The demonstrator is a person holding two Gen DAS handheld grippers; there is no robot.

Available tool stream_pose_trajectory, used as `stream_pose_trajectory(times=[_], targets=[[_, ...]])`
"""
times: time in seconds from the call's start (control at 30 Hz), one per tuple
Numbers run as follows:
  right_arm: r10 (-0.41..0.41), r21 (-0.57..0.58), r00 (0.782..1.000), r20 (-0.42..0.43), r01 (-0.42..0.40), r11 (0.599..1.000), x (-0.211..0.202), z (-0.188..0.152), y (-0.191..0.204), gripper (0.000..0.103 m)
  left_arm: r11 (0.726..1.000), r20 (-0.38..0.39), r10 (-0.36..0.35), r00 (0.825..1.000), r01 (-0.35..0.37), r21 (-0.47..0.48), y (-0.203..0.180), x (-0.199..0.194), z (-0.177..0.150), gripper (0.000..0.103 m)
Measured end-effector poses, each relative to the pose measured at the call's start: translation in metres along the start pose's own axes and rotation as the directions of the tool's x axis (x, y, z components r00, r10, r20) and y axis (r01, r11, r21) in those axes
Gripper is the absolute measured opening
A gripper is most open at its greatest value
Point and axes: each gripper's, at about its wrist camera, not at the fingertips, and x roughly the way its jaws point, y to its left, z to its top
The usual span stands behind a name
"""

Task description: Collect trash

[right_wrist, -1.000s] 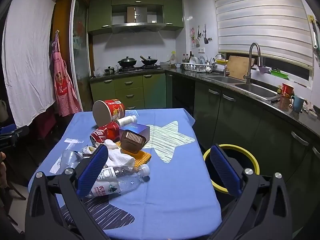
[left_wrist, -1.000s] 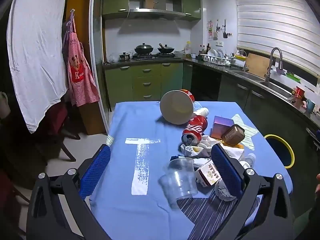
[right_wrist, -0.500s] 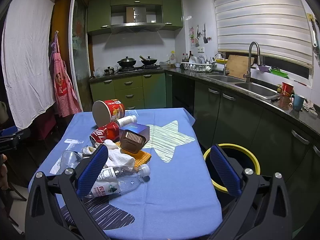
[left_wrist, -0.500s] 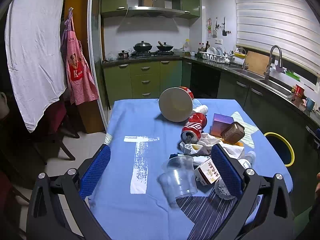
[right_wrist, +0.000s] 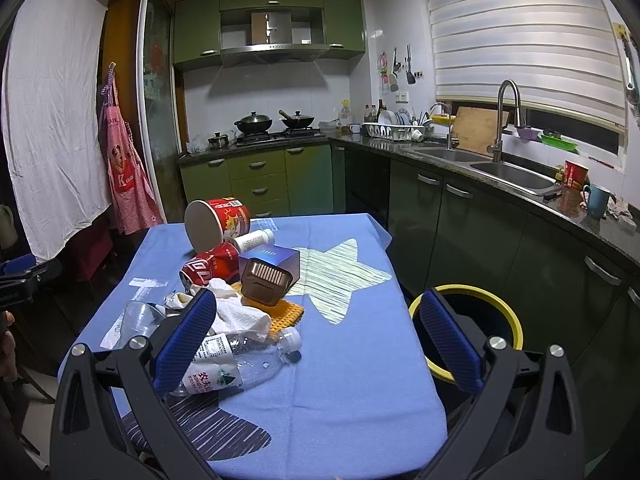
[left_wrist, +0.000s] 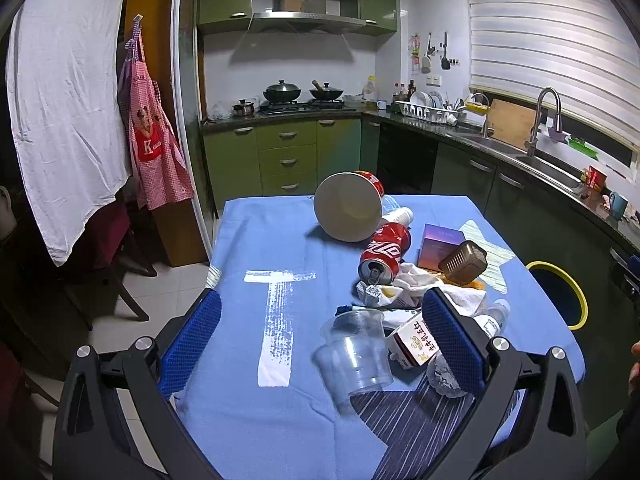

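Little has changed: both my left tongs [left_wrist: 318,336] and right tongs [right_wrist: 316,336] still hover apart over the bench [right_wrist: 360,360], clear cup [left_wrist: 354,354] ungrabbed.

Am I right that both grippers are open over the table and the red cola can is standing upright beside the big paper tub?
Not quite. The red cola can lies on its side, open end facing the camera, as the left wrist view shows. The rest holds: left gripper and right gripper are open, and the can is beside the paper tub.

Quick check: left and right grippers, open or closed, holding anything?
Left gripper: open, holding nothing, above the table.
Right gripper: open, holding nothing.
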Motion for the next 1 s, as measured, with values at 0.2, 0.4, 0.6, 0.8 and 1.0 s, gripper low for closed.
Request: stream_pose_trajectory(times=[0.2, 0.4, 0.6, 0.8, 1.0], targets=[[-0.004, -0.001, 1.0, 0.0, 0.004, 1.0, 0.0014, -0.0007, 0.0011, 0.097, 1.0, -0.01, -0.008, 1.0, 0.008, 0.002, -0.0041, 0.0021, -0.0017, 0.099], [-0.002, 0.003, 1.0, -0.009, 0.002, 1.0, 0.0066, -0.0032, -0.0003, 0.097, 1.0, -0.016, -0.016, 1.0, 0.016, -0.002, 0.0, 0.004, -0.0016, 0.099], [-0.003, 0.005, 1.0, -0.008, 0.003, 1.0, 0.0085, -0.0052, -0.0004, 0.097, 1.0, -0.02, -0.022, 1.0, 0.022, -0.001, 0.0018, 0.0057, -0.0014, 0.099], [-0.006, 0.003, 1.0, -0.006, 0.006, 1.0, 0.0082, -0.0053, -0.0003, 0.097, 1.0, -0.023, -0.023, 0.999, 0.023, 0.002, 0.0007, 0.0068, -0.0015, 0.099], [-0.006, 0.002, 1.0, -0.009, 0.006, 1.0, 0.0091, -0.0056, 0.0004, 0.097, 1.0, -0.024, -0.023, 0.999, 0.023, 0.003, 0.0007, 0.0069, -0.0013, 0.099]])
